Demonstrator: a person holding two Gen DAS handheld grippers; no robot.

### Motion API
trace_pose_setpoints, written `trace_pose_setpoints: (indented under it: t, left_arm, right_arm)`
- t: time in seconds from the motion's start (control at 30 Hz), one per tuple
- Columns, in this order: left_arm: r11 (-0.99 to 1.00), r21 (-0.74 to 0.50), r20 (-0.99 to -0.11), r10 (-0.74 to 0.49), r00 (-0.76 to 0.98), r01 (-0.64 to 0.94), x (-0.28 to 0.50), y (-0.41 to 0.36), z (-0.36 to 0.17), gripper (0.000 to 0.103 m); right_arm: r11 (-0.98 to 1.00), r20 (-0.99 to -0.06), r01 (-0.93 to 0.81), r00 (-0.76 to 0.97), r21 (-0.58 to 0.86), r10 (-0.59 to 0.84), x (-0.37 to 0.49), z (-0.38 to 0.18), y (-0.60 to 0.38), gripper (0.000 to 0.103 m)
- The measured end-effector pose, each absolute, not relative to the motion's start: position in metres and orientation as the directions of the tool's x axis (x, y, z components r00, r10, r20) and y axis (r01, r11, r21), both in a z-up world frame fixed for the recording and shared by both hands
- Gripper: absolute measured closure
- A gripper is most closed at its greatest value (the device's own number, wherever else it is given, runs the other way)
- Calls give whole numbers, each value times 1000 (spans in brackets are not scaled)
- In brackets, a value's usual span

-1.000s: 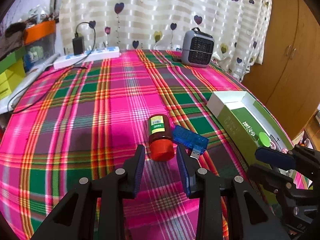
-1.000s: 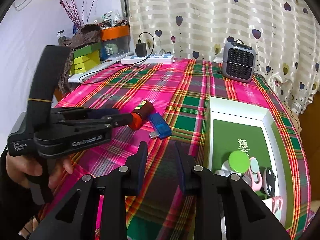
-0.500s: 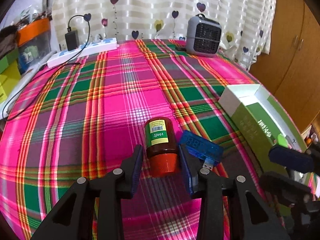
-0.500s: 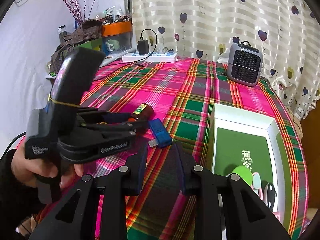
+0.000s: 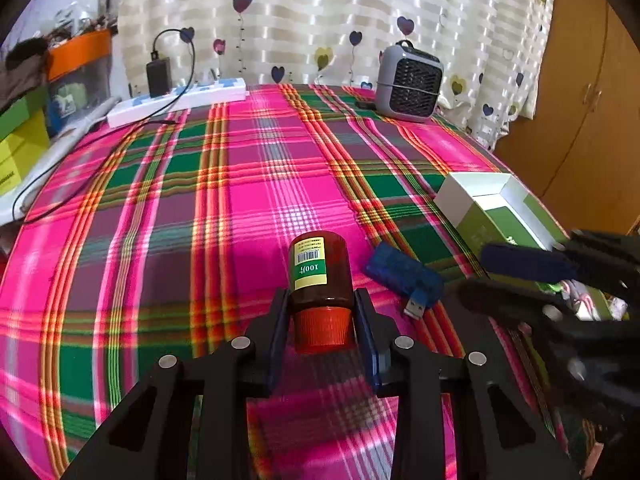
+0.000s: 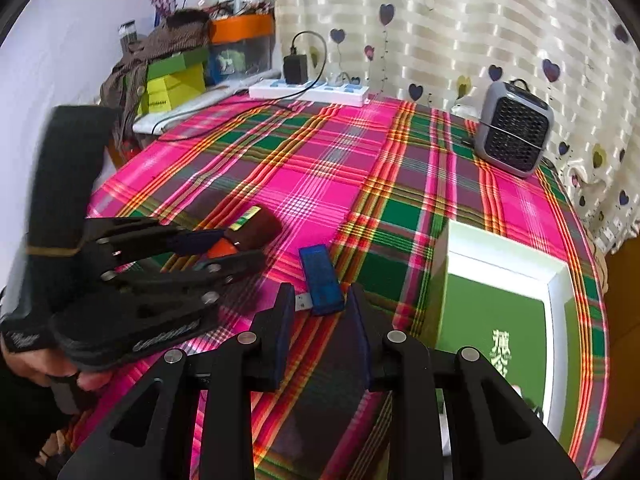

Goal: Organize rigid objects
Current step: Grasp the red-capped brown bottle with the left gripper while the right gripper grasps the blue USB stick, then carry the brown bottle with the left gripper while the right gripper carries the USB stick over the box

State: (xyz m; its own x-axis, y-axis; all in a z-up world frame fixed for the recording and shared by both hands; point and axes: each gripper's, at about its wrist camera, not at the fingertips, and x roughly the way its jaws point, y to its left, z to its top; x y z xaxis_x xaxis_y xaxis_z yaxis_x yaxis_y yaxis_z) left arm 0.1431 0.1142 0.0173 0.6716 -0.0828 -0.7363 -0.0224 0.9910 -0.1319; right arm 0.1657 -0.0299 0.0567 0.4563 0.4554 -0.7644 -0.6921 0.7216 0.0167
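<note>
A brown pill bottle (image 5: pixel 320 276) with an orange-red cap and green label lies on its side on the plaid tablecloth. My left gripper (image 5: pixel 322 320) has its fingers on both sides of the cap end, closed against it; it also shows in the right wrist view (image 6: pixel 236 252). A blue USB device (image 5: pixel 404 276) lies just right of the bottle. In the right wrist view the USB device (image 6: pixel 322 280) lies just ahead of my right gripper (image 6: pixel 320 308), which is open and empty. The green and white box (image 6: pixel 500 304) stands open at the right.
A grey mini heater (image 5: pixel 410 80) stands at the table's far right. A white power strip (image 5: pixel 176 100) with a charger and cable lies at the far left. Coloured boxes (image 6: pixel 176 80) are stacked beyond the left edge. A wooden wardrobe (image 5: pixel 592 92) is at the right.
My left gripper moved forward and its fingers closed around the bottle's cap end. My right gripper moved forward and left toward the USB device.
</note>
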Motion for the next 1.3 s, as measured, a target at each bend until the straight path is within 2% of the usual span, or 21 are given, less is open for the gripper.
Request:
trace_pose_setpoints:
  t: [0.63,0.73,0.8,1.3]
  left_arm:
    - [982,-186,-703,-103,704,-42,123,132,22,72]
    - [982,-186,-701,-105,705,-39,123,131,22,72]
    - [982,-187,-700,-105,706,-38,123,131,22,72]
    - [984,-177,-685,-110,720,-18,124,124,25,72]
  right_arm:
    - [695,-896,-717,336,-44,290,211,22,24,75]
    - [704,-890,-710,334,-22,310,210,24,22,75]
    - [708,-882,-706,345,-18,321,208,27,20,80]
    - [726,-822,-687,392,37,413,190,49,0,80]
